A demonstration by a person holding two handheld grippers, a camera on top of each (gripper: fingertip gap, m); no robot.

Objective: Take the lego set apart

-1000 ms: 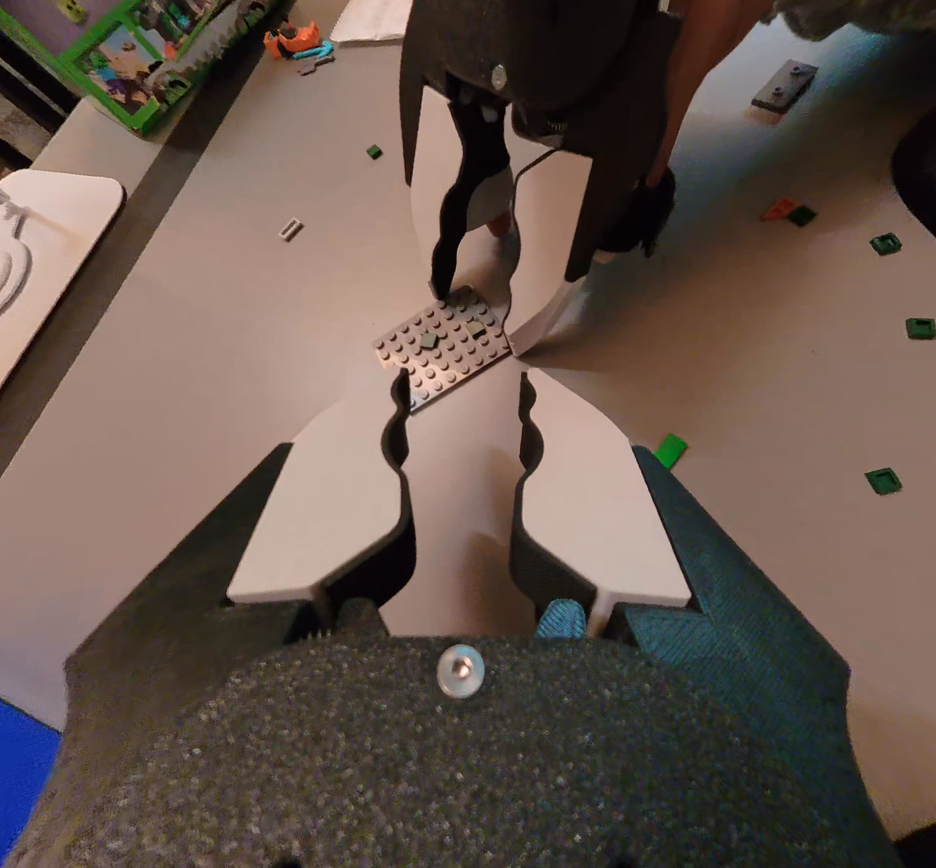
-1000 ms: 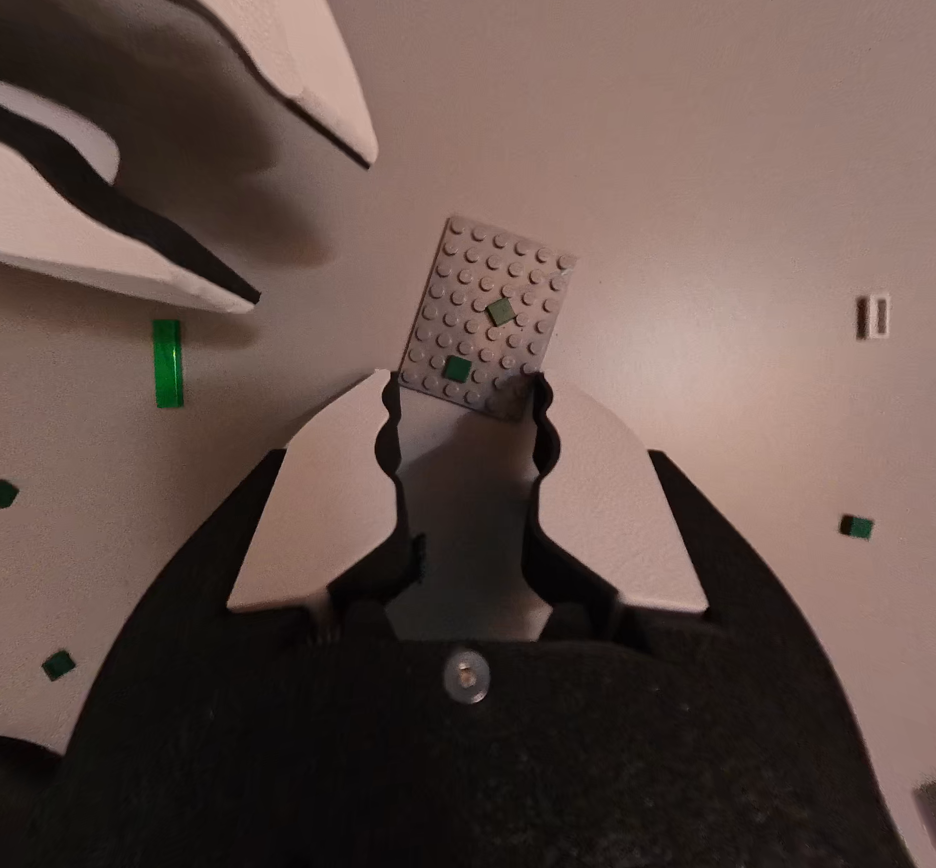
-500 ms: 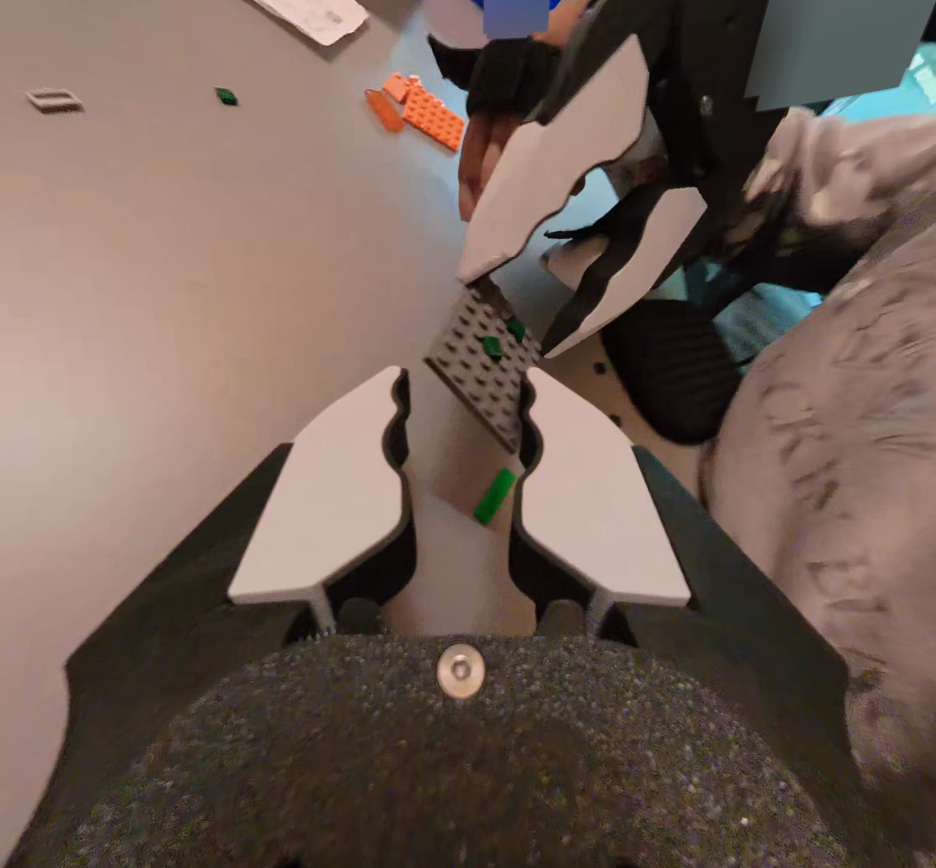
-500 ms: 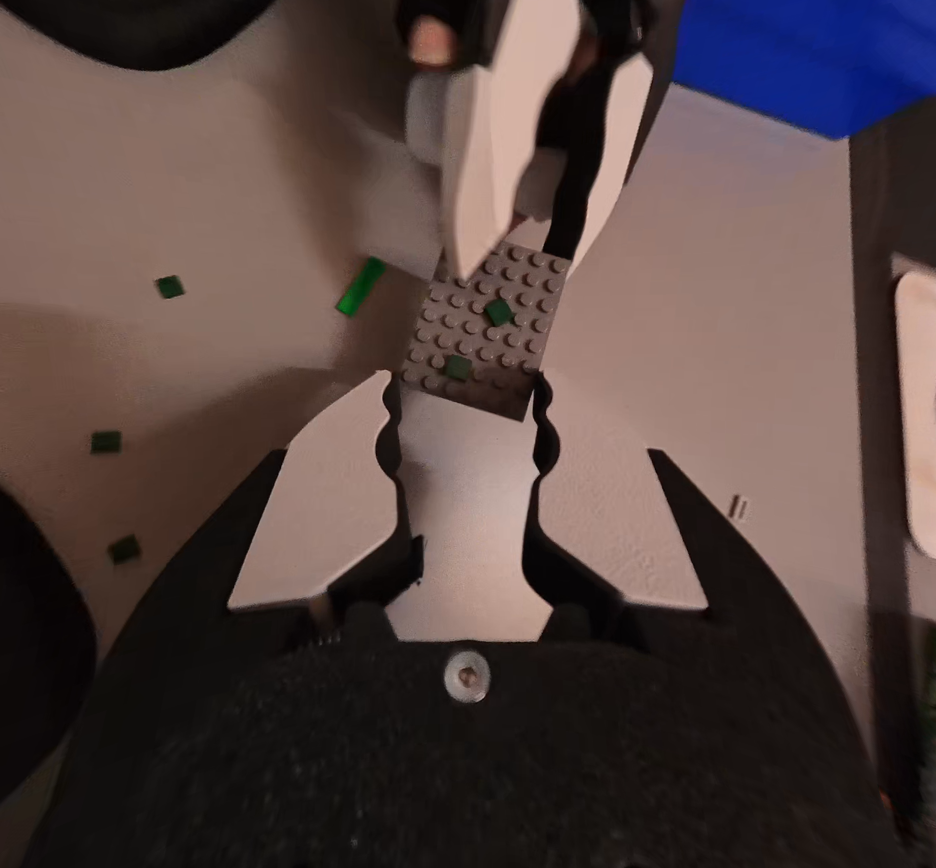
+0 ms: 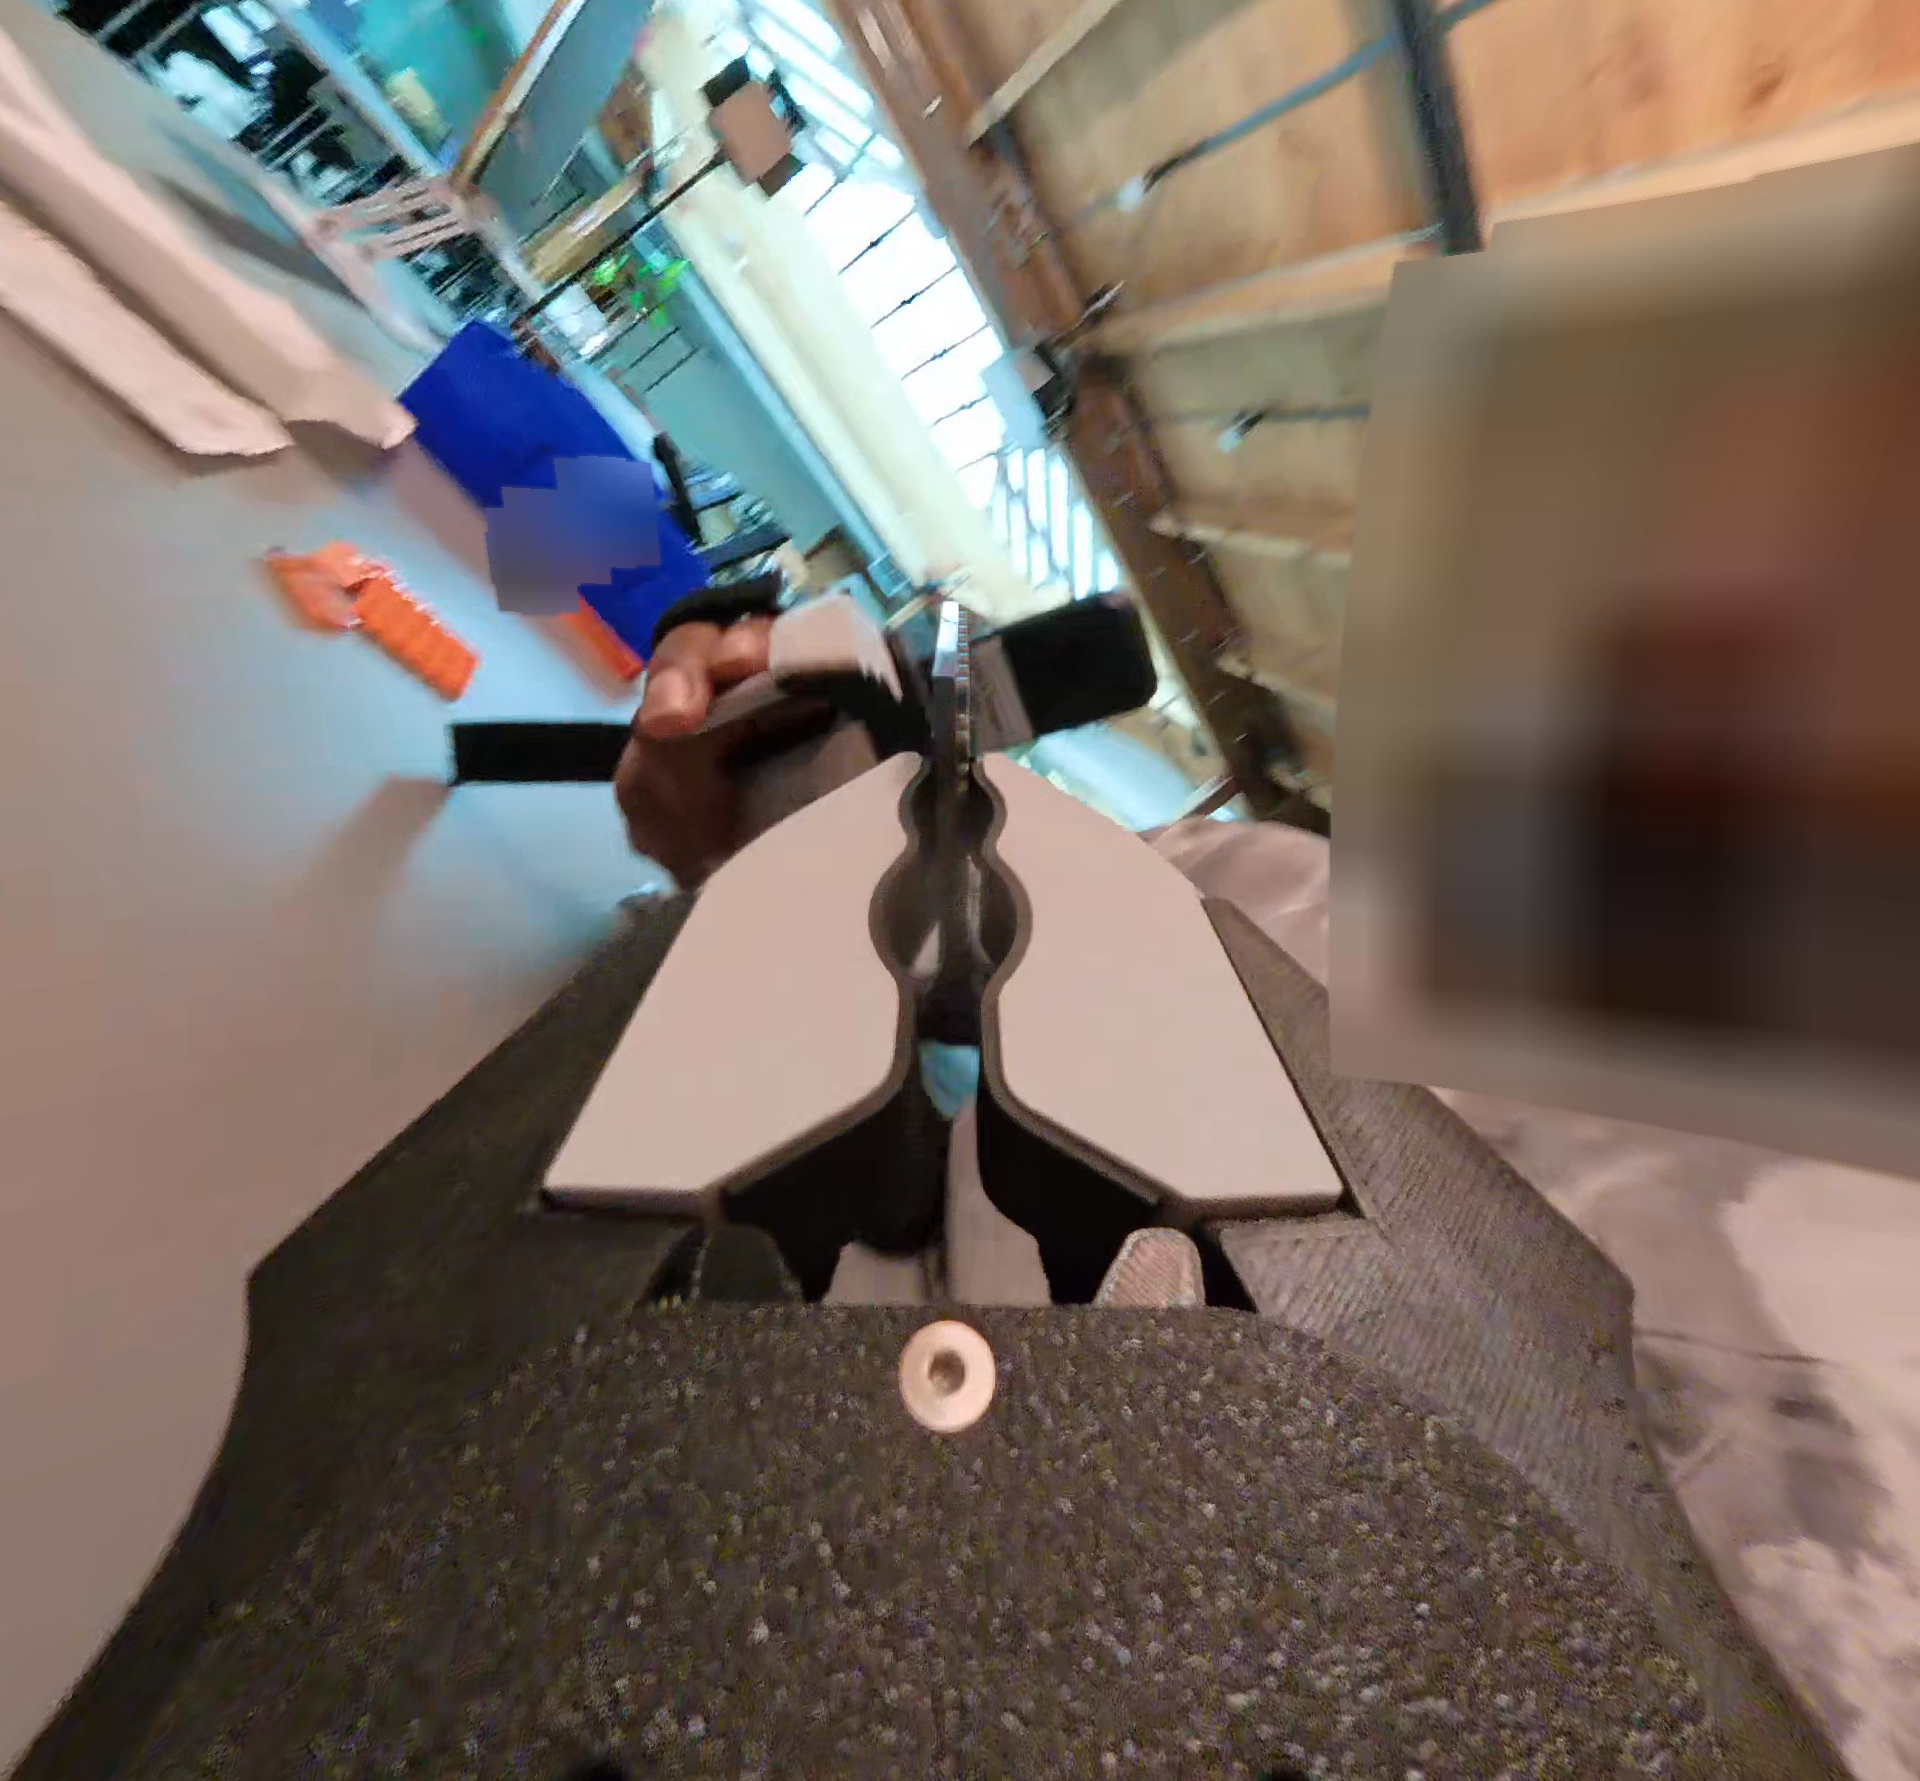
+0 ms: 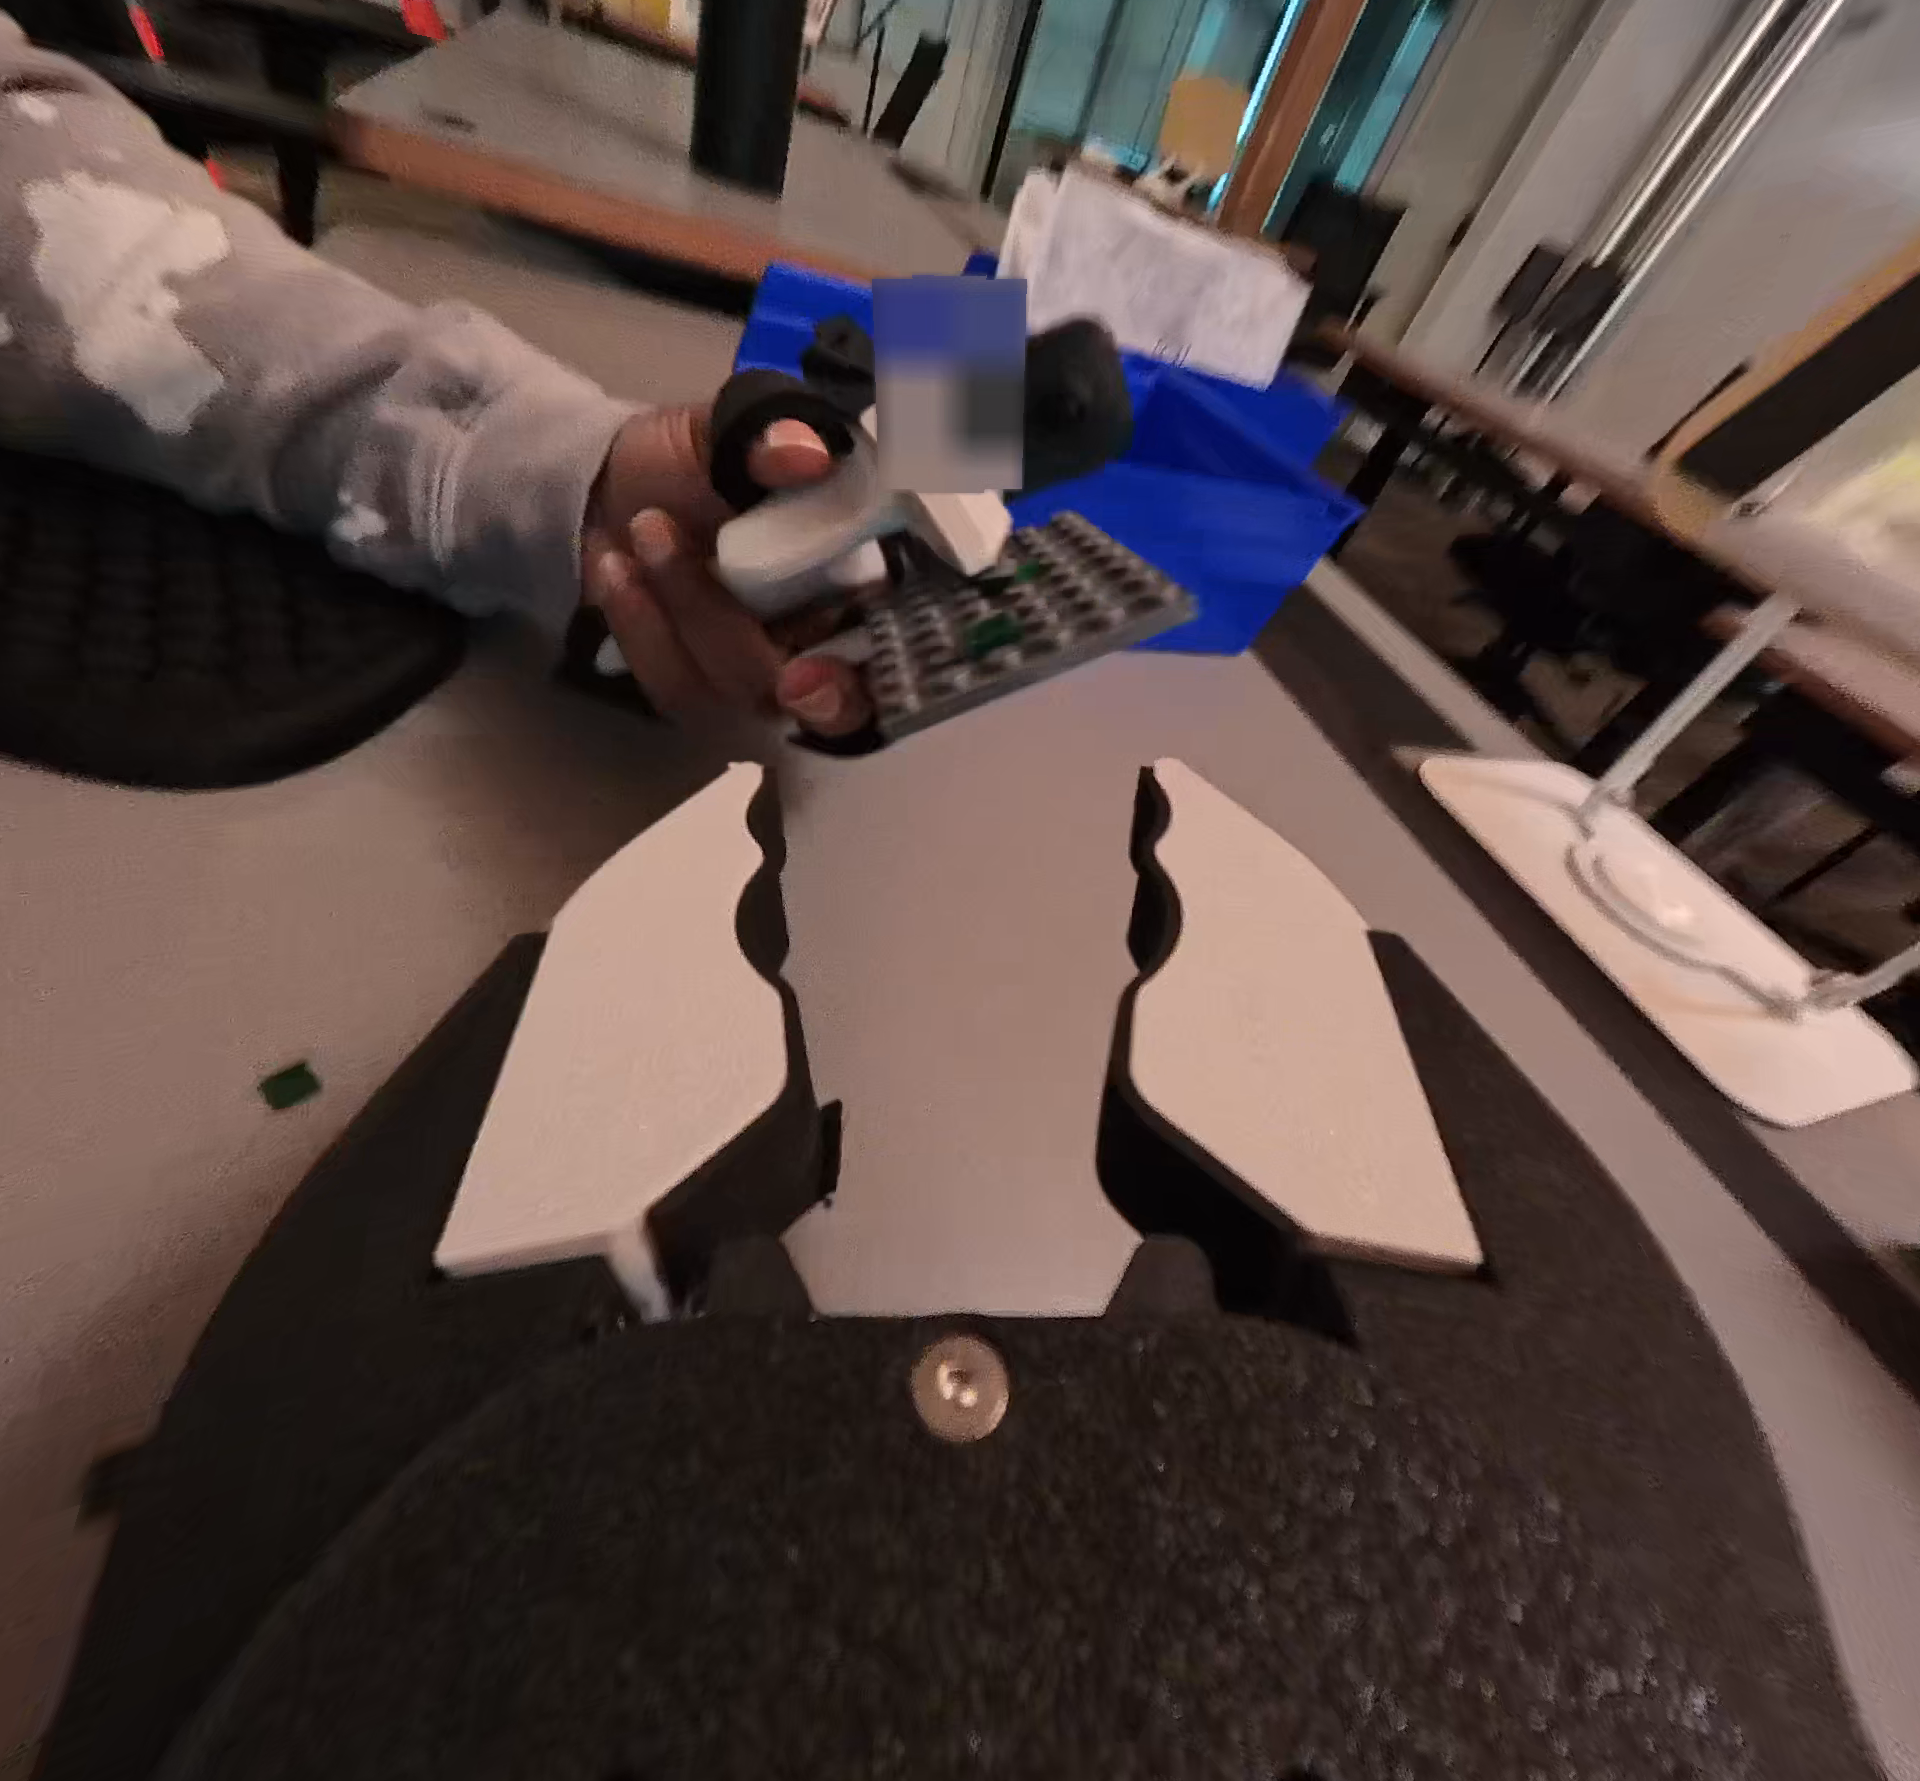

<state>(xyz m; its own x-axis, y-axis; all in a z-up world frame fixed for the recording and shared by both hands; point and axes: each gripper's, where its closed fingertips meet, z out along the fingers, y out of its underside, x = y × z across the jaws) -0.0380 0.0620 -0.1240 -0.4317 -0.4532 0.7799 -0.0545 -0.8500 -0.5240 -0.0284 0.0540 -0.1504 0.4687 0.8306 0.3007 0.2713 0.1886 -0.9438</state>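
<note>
Lifted clear of the counter (image 6: 987,1004) since a second ago, when it lay flat between the two tools, the gray studded plate (image 6: 1023,625) now hangs in the air, and it has changed hands: half a second ago the right gripper (image 6: 951,775) had hold of its near edge, while now the left gripper (image 5: 948,786) pinches it. The left jaws are pressed nearly together on the plate, which the left wrist view shows only edge-on, a thin toothed sliver (image 5: 951,692) running up between the wavy inner faces of the jaws. The right jaws stand spread and empty, just short of the plate's near edge. For the task this reads as a handover that frees the right tool to pick at what is fastened on top, with the plate braced in mid-air. Only the right wrist view shows that top face: rows of studs, tilted toward the camera, with two small green tiles (image 6: 992,632) seated on them, and the person's hand (image 6: 686,588) around the left tool, a fingertip close by the plate's corner. It also catches a loose green tile (image 6: 288,1085) lying on the counter and a blue bin (image 6: 1195,505) behind. The left wrist view alone takes in the orange pieces (image 5: 379,604) farther along the counter; the green tiles on the plate are hidden from it.
</note>
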